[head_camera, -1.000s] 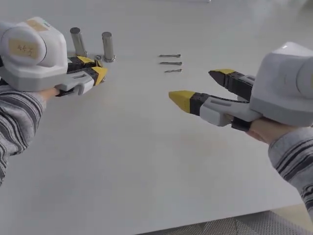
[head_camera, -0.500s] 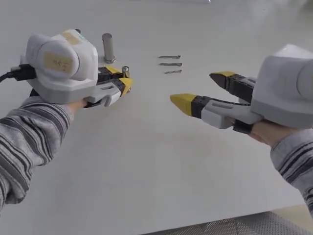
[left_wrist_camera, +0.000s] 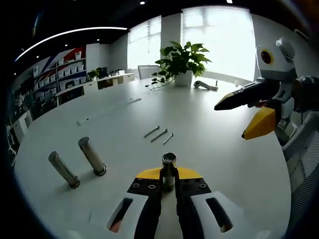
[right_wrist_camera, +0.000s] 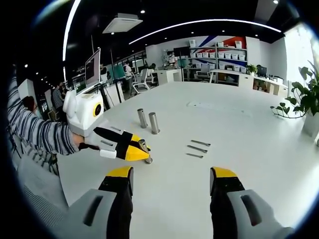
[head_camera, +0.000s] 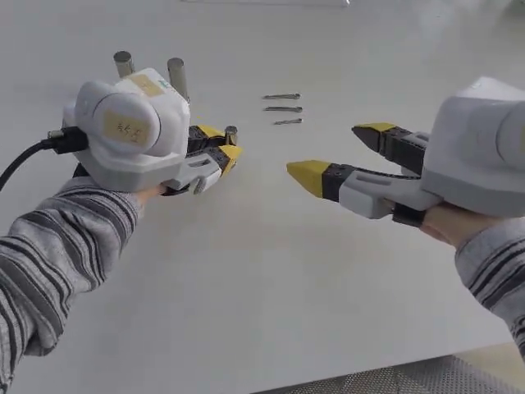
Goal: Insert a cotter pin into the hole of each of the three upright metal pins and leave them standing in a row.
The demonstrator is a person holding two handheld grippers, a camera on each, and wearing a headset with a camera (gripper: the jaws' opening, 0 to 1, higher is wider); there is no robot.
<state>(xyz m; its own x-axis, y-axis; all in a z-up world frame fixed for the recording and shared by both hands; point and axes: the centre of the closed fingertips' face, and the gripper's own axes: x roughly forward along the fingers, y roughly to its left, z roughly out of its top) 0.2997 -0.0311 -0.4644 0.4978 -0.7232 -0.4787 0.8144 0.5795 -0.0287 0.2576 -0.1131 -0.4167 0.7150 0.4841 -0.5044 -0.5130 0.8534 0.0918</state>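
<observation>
Pin (left_wrist_camera: 168, 160), pinched by L hand-held gripper (head_camera: 223, 142), seemingly carried right; R hand-held gripper (head_camera: 321, 148) spread.

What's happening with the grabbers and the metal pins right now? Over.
Left gripper shut on one metal pin, upright. Right gripper open, holding nothing. Two other pins standing; three cotter pins lying loose. Bare table between.

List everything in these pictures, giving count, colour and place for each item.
table: one, white, under everything.
standing metal pins: two, silver, upright, table's far left.
held metal pin: one, silver, in the left gripper.
cotter pins: three, silver, lying side by side, mid-table.
potted plant: one, green, at table's far end.
left gripper: one, white, yellow-tipped, shut on pin.
right gripper: one, white, yellow-tipped, open above table.
sleeves: two, grey-striped, person's arms.
</observation>
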